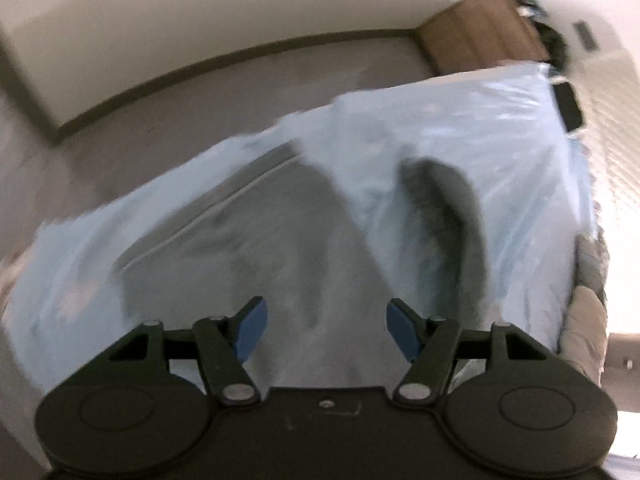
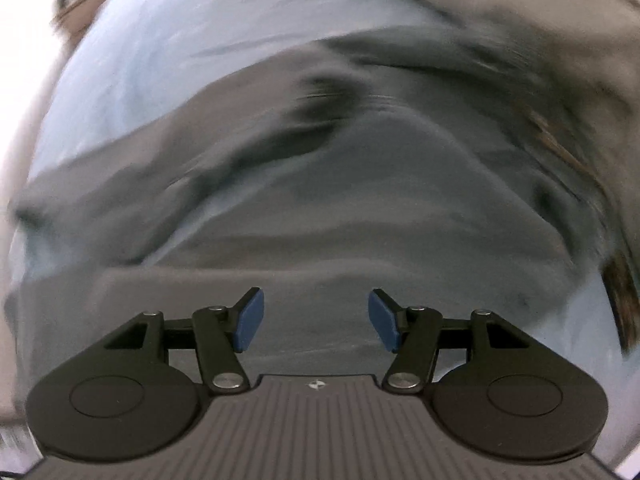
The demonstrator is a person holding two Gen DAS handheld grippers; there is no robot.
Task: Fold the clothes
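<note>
A grey garment (image 1: 280,240) lies crumpled on a table covered with a pale blue plastic sheet (image 1: 500,140); a dark sleeve (image 1: 452,220) stretches off to its right. My left gripper (image 1: 326,330) is open and empty above the garment's near part. In the right wrist view the same grey garment (image 2: 360,200) fills most of the frame, with a folded edge close to the fingers. My right gripper (image 2: 316,320) is open and empty just above that cloth. Both views are blurred by motion.
A brown cardboard box (image 1: 480,36) stands beyond the table's far right corner, with a dark phone-like object (image 1: 568,106) near the table's right edge. A beige cloth (image 1: 588,320) hangs at the right side. A wall with a dark baseboard (image 1: 200,68) runs behind.
</note>
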